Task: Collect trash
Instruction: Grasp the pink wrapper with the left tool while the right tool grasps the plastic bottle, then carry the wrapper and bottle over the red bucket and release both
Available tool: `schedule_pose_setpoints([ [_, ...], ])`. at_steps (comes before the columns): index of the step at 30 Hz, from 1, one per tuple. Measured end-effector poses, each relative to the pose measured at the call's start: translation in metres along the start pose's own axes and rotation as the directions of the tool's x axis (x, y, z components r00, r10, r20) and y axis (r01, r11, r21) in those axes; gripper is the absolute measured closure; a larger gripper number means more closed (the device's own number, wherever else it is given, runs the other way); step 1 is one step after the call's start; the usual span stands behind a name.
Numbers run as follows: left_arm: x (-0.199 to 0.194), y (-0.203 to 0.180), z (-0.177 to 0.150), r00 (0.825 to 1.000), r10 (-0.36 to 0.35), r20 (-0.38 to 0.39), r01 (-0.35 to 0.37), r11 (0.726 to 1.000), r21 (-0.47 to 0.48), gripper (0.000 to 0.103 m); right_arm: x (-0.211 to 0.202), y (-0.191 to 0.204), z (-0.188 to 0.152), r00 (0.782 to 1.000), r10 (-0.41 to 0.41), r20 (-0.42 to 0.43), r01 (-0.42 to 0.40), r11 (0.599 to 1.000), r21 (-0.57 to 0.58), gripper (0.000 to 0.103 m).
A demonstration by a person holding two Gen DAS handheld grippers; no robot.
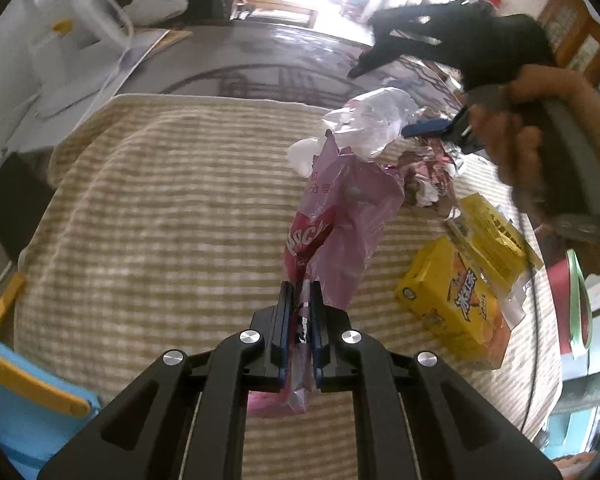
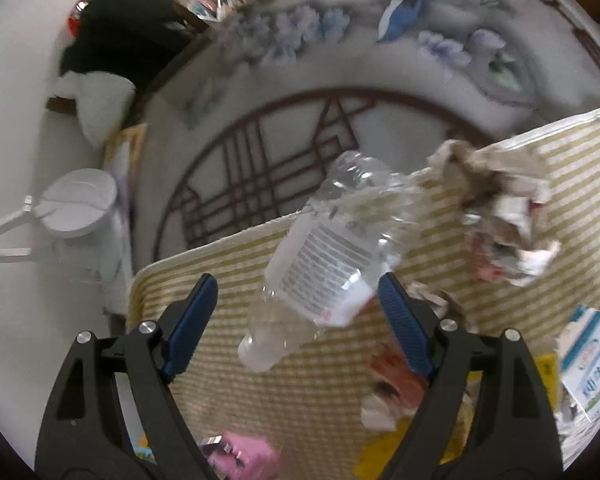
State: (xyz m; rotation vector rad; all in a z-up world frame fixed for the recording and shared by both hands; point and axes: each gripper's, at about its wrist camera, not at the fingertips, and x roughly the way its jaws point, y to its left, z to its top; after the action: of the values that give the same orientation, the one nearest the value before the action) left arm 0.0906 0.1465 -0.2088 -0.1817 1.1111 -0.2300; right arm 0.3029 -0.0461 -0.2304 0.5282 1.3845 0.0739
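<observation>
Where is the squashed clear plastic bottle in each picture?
Left wrist view: the clear plastic bottle sits upper right of centre, above the pink snack wrapper that the left tongs pinch.
Right wrist view: the bottle fills the middle, between the open fingers of the right tongs, label facing the camera.
Shared landmark: the striped beige mat beneath the trash.

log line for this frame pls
left gripper: shut on pink wrapper | right gripper: open around clear bottle | mat: yellow box, crumpled paper
</observation>
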Motion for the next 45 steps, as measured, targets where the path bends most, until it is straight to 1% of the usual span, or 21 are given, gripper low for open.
schedule_pose_setpoints([
  [2,-0.001,0.003,0.001,1.0,0.008,0.007,-0.008,1.0,-0.01,0.097,0.012,0.002,0.0,1.0,-0.014,-0.018,0.014,1.0,-0.011,0.021],
  [5,0.0,0.007,0.005,1.0,0.018,0.015,-0.018,0.999,-0.028,0.097,0.024,0.004,-0.001,1.0,-0.025,-0.011,0.024,0.999,-0.031,0.023],
  [6,0.001,0.01,0.006,1.0,0.023,0.017,-0.022,0.999,-0.036,0.097,0.024,0.005,0.0,1.0,-0.022,-0.008,0.022,0.999,-0.041,0.037],
  [8,0.002,0.011,0.006,0.999,0.029,0.016,-0.028,0.999,-0.044,0.096,0.023,0.009,0.0,1.0,0.009,-0.009,-0.01,0.997,-0.074,0.04],
  [11,0.007,0.014,0.008,0.999,0.041,0.003,-0.04,0.998,-0.052,0.095,0.01,0.016,-0.002,0.996,0.084,-0.004,-0.084,0.989,-0.123,0.041],
  [14,0.012,0.013,0.011,0.999,0.048,-0.006,-0.048,0.998,-0.051,0.091,-0.021,0.023,-0.014,0.989,0.148,0.013,-0.142,0.969,-0.204,0.041],
  [17,0.016,0.009,0.015,0.999,0.053,-0.01,-0.053,0.998,-0.041,0.091,-0.056,0.025,-0.035,0.981,0.191,0.028,-0.175,0.943,-0.282,0.042],
  [19,0.017,0.008,0.018,0.999,0.052,-0.012,-0.052,0.998,-0.041,0.091,-0.082,0.019,-0.052,0.977,0.206,0.048,-0.179,0.927,-0.33,0.042],
  [21,0.013,0.006,0.02,0.999,0.048,0.006,-0.048,0.998,-0.048,0.093,-0.104,0.009,-0.068,0.974,0.212,0.08,-0.169,0.915,-0.367,0.042],
  [22,0.01,0.004,0.021,0.999,0.044,0.015,-0.043,0.998,-0.049,0.093,-0.118,0.003,-0.08,0.971,0.212,0.113,-0.154,0.909,-0.387,0.042],
  [24,0.003,0.0,0.022,0.999,0.037,0.039,-0.035,0.998,-0.047,0.093,-0.139,-0.008,-0.098,0.961,0.216,0.174,-0.13,0.905,-0.404,0.042],
  [26,-0.006,-0.008,0.023,0.997,0.031,0.065,-0.028,0.999,-0.04,0.094,-0.166,-0.023,-0.119,0.942,0.213,0.258,-0.096,0.911,-0.402,0.042],
  [27,-0.011,-0.012,0.024,0.997,0.026,0.077,-0.023,0.999,-0.038,0.096,-0.174,-0.03,-0.124,0.935,0.21,0.286,-0.085,0.914,-0.396,0.042],
  [28,-0.017,-0.018,0.024,0.995,0.019,0.095,-0.016,0.999,-0.033,0.096,-0.188,-0.041,-0.134,0.919,0.211,0.332,-0.076,0.923,-0.378,0.042],
  [30,-0.027,-0.028,0.025,0.992,0.017,0.122,-0.015,1.0,-0.016,0.096,-0.21,-0.058,-0.147,0.892,0.219,0.396,-0.082,0.938,-0.335,0.042],
  [32,-0.035,-0.038,0.025,0.99,0.015,0.141,-0.015,1.0,-0.003,0.097,-0.225,-0.071,-0.153,0.868,0.222,0.444,-0.086,0.948,-0.307,0.042],
  [35,-0.047,-0.052,0.024,0.987,0.0,0.164,-0.002,1.0,0.012,0.097,-0.243,-0.084,-0.163,0.847,0.191,0.497,-0.036,0.952,-0.305,0.042],
  [37,-0.056,-0.063,0.023,0.983,-0.011,0.181,0.006,1.0,0.029,0.097,-0.253,-0.093,-0.171,0.835,0.176,0.521,-0.015,0.954,-0.298,0.042],
  [39,-0.064,-0.075,0.021,0.98,-0.028,0.195,0.019,0.999,0.046,0.097,-0.259,-0.104,-0.179,0.829,0.165,0.535,-0.004,0.957,-0.288,0.042],
  [42,-0.076,-0.095,0.013,0.976,-0.049,0.21,0.033,0.996,0.077,0.097,-0.26,-0.119,-0.187,0.83,0.148,0.537,0.002,0.963,-0.269,0.042],
  [45,-0.08,-0.106,0.007,0.976,-0.056,0.213,0.036,0.995,0.094,0.097,-0.265,-0.133,-0.197,0.83,0.139,0.54,-0.001,0.969,-0.248,0.042],
])
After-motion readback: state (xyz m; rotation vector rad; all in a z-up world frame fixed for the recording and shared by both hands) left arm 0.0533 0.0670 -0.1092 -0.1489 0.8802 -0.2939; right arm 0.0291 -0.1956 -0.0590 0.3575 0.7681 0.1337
